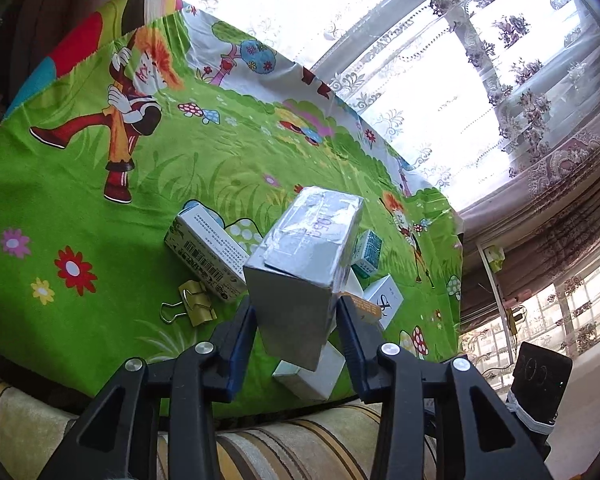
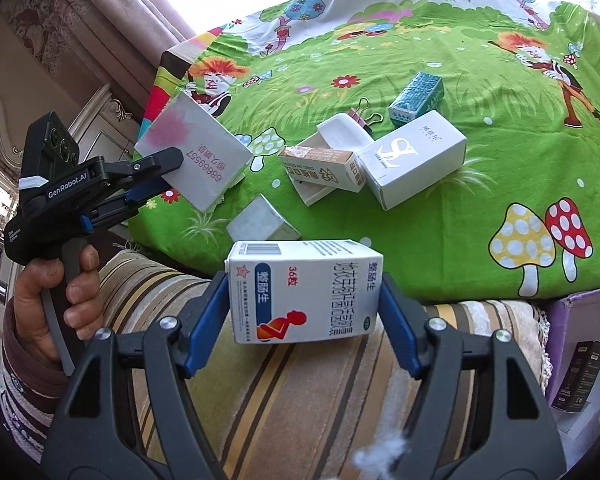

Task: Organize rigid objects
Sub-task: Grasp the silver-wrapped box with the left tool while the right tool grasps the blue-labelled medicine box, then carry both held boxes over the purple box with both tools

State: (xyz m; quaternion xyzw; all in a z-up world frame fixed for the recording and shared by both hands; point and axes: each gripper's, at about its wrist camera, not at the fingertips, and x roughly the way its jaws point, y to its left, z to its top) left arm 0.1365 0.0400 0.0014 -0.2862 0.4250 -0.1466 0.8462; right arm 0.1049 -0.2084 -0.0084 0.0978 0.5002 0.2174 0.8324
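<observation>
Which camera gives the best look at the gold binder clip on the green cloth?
The left wrist view. There the gold binder clip lies in full sight on the green cloth, beside a barcoded box. The right wrist view does not show it; the only clip there is a darker one behind the white boxes.

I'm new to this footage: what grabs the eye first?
The bright green cartoon cloth dominates, with small boxes strewn across its middle. Each gripper holds a box clear of it: the left gripper a grey box, the right gripper a white medicine box.
</observation>
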